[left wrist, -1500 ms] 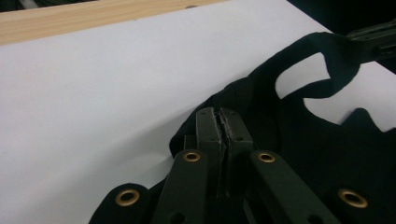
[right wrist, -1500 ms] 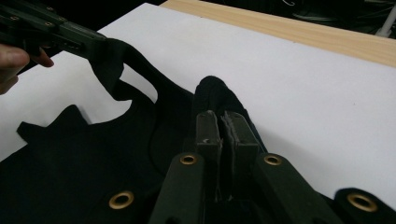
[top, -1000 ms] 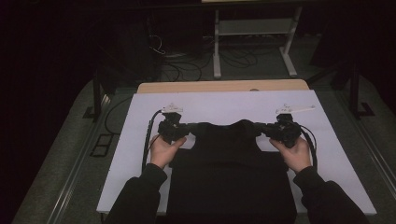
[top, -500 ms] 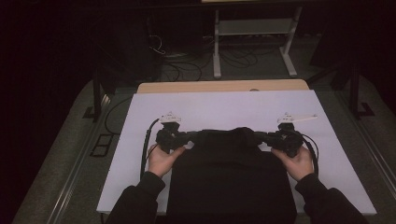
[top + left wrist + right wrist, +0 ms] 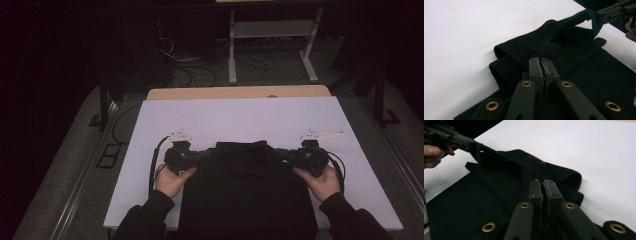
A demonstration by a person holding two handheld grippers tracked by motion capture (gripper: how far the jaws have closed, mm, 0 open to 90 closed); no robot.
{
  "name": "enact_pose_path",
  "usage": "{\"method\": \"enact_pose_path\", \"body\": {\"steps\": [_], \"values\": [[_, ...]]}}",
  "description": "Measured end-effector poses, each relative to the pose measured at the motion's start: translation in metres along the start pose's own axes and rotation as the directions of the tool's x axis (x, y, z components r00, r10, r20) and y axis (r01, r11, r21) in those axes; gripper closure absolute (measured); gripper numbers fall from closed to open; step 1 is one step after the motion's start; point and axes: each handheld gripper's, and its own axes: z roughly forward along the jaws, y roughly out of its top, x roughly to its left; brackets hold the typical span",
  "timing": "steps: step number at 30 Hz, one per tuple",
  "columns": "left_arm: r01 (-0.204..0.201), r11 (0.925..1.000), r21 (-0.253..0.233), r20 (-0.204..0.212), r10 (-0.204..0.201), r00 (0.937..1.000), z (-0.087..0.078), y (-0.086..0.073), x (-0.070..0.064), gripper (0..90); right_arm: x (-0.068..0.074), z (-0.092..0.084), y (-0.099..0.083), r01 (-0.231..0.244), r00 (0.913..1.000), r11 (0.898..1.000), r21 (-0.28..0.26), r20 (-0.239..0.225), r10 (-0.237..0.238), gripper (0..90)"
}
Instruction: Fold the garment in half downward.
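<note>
A black folded cloth garment [image 5: 247,195] lies flat on the white table sheet [image 5: 240,117], its far edge lifted between the two grippers. The left gripper [image 5: 543,65] has its jaws pressed together on a fold of that cloth at the garment's left corner. The right gripper [image 5: 543,187] is likewise clamped on the cloth at the right corner.

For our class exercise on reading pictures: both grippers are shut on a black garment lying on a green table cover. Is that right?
Not quite. The table cover is white, not green, as the high view shows. Both the left gripper and right gripper are shut on the black garment.
</note>
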Motion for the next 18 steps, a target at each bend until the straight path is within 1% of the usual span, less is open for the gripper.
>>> {"method": "enact_pose_path", "body": {"steps": [1,3,4,6,9,13,15,18], "values": [[0.001,1.0000,0.001,0.008,-0.001,1.0000,0.000,-0.001,0.000,86.9,0.001,0.000,-0.001,0.004,1.0000,1.000,0.003,-0.005,-0.004,84.0],[0.017,0.9998,0.005,0.044,-0.017,0.9989,0.001,-0.003,-0.002,86.9,0.004,0.000,-0.003,0.008,0.9998,1.000,0.009,-0.018,-0.007,84.0],[0.012,0.9999,0.009,0.051,-0.012,0.9986,0.001,-0.003,-0.003,86.9,0.006,0.000,-0.004,0.014,0.9998,1.000,0.022,-0.016,-0.014,84.1],[0.001,0.9999,0.015,0.052,-0.002,0.9987,0.001,-0.004,-0.006,86.9,0.008,0.001,-0.005,0.023,0.9995,0.999,0.031,-0.021,-0.022,84.0],[0.002,0.9999,0.016,0.066,-0.003,0.9978,0.000,-0.007,-0.009,86.9,0.012,0.001,-0.007,0.019,0.9995,0.999,0.043,-0.027,-0.018,84.1],[-0.009,0.9998,0.019,0.070,0.008,0.9975,-0.006,-0.012,-0.015,86.9,0.015,-0.004,-0.012,0.011,0.9990,0.999,0.038,-0.044,-0.009,84.0],[-0.012,0.9997,0.020,0.063,0.011,0.9980,-0.009,-0.014,-0.016,86.9,0.017,-0.007,-0.014,0.008,0.9986,0.999,0.032,-0.052,-0.006,84.1],[-0.006,0.9999,0.016,0.063,0.005,0.9980,-0.014,-0.018,-0.017,86.9,0.021,-0.012,-0.017,0.001,0.9975,1.000,0.025,-0.071,0.001,84.1]]}}
